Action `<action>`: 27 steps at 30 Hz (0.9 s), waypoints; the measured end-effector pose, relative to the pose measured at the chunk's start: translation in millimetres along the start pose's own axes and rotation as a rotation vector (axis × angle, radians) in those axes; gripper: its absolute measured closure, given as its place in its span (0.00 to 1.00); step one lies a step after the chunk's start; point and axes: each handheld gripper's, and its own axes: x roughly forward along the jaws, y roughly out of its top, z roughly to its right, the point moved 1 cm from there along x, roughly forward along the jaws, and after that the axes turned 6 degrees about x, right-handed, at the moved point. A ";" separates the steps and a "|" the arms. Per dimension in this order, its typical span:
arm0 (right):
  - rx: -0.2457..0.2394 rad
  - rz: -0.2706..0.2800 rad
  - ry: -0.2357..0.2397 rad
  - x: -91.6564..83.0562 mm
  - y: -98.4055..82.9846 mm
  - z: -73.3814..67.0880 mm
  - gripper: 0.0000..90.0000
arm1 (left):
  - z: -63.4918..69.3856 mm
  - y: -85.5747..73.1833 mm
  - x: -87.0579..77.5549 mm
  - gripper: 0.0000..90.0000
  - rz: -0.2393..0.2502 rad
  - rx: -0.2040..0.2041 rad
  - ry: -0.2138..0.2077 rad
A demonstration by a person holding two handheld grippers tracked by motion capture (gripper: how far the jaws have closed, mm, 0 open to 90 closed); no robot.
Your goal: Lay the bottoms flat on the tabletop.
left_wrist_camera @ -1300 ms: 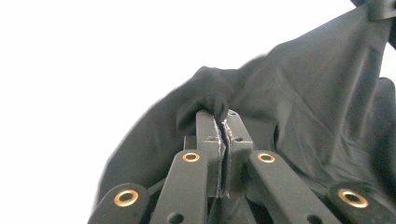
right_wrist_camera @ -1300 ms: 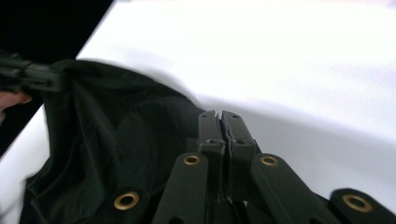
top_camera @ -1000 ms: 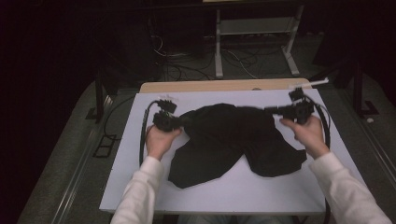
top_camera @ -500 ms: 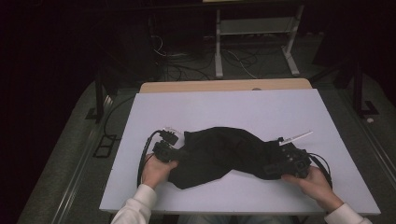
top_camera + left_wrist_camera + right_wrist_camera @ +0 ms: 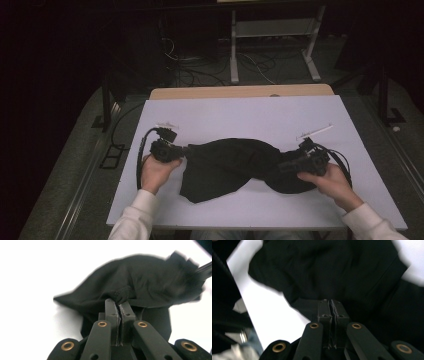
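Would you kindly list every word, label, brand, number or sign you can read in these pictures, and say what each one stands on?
There are none to read.
The black garment shows no print or tag.
The left gripper and the right gripper, both clamped on the cloth, bear no legible marking.
The white table carries no writing.

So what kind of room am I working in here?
Likely a lab or recording workspace: a white-topped table holding just the black garment, loose cables on the floor and a metal stand behind, dark surroundings.
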 end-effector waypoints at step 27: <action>-0.187 0.248 0.095 8.8 217.5 -168.0 0.96 | 6.3 67.8 -178.2 0.97 0.376 0.051 0.084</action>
